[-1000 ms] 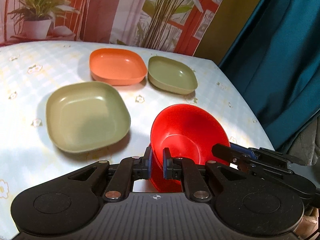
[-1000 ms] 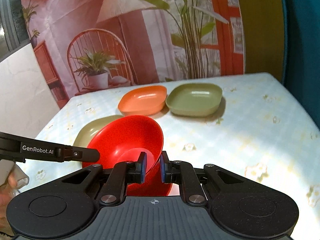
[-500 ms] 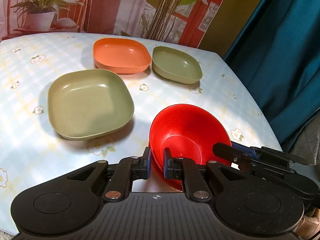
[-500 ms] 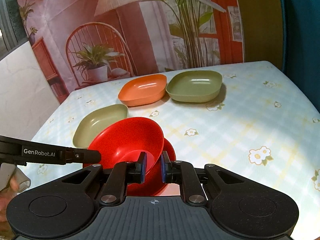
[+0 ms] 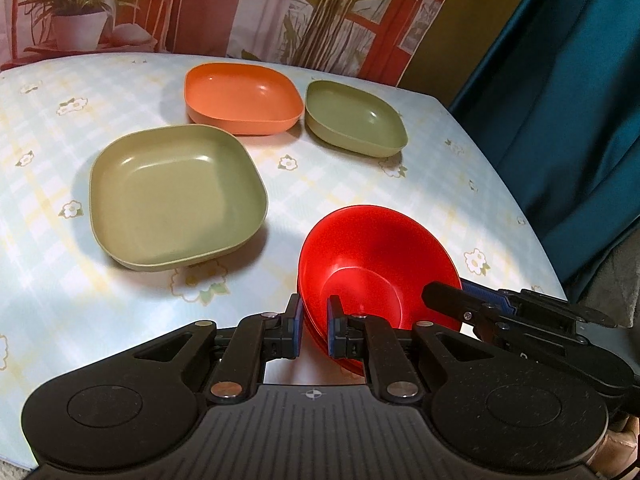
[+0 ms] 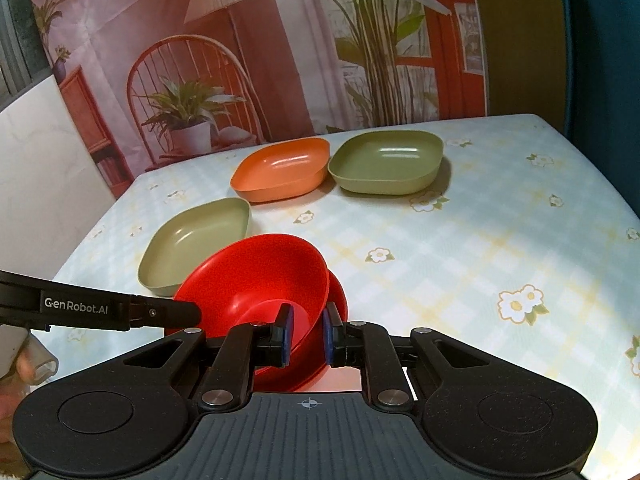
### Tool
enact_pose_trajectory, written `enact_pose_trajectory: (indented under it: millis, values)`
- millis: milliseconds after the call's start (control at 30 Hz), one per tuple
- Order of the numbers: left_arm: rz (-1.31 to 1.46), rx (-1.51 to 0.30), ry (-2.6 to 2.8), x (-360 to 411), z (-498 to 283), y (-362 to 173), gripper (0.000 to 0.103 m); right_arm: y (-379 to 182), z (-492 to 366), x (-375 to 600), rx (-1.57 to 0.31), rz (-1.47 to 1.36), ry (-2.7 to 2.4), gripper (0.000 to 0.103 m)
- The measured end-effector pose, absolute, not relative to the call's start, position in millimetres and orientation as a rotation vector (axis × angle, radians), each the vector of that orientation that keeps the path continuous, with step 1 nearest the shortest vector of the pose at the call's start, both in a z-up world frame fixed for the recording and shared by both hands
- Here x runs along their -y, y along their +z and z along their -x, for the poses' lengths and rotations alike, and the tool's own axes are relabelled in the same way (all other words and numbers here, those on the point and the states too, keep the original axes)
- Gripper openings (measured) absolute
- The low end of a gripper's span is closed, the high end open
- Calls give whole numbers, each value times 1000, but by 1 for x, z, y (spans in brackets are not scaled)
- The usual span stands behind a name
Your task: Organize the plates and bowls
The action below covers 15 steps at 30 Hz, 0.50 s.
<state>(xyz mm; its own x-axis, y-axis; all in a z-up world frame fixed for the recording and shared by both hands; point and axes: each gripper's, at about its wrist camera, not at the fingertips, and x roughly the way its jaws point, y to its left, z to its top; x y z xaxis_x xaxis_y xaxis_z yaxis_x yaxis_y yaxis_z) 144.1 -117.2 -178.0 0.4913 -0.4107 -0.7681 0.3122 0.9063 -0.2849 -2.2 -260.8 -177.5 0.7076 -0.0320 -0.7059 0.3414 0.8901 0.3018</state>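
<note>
Rim of the red bowl [image 5: 372, 264] sits between the pads of both tools: the left hand-held gripper [image 5: 313, 330] straddles its near-left edge and the right hand-held gripper [image 6: 306, 334] its opposite edge, though whether either still clenches or has just let go I cannot tell. The bowl rests tilted in a second red bowl [image 6: 338, 300] on the counter [image 6: 460, 248], so I would ease both grips off evenly, letting it settle level. Beyond the bowl lie a green plate [image 5: 172, 196], an orange plate [image 5: 240, 100] and another green one [image 5: 356, 120]; the left tool's arm reads "GenRobot.AI" [image 6: 76, 306].
</note>
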Motion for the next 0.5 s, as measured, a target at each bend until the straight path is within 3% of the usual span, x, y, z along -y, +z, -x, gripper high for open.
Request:
enact_pose_trajectory:
  millis: [167, 300, 433, 500]
  values:
    - [116, -968, -439, 118, -146, -181, 12, -179, 2, 260, -766, -433, -214, 20]
    - [116, -959, -426, 117, -145, -182, 18, -178, 2, 259, -764, -419, -215, 23]
    - [112, -945, -411, 115, -143, -180, 34, -177, 2, 258, -760, -406, -225, 29]
    - [115, -939, -402, 114, -142, -180, 35, -177, 2, 258, -760, -403, -232, 32]
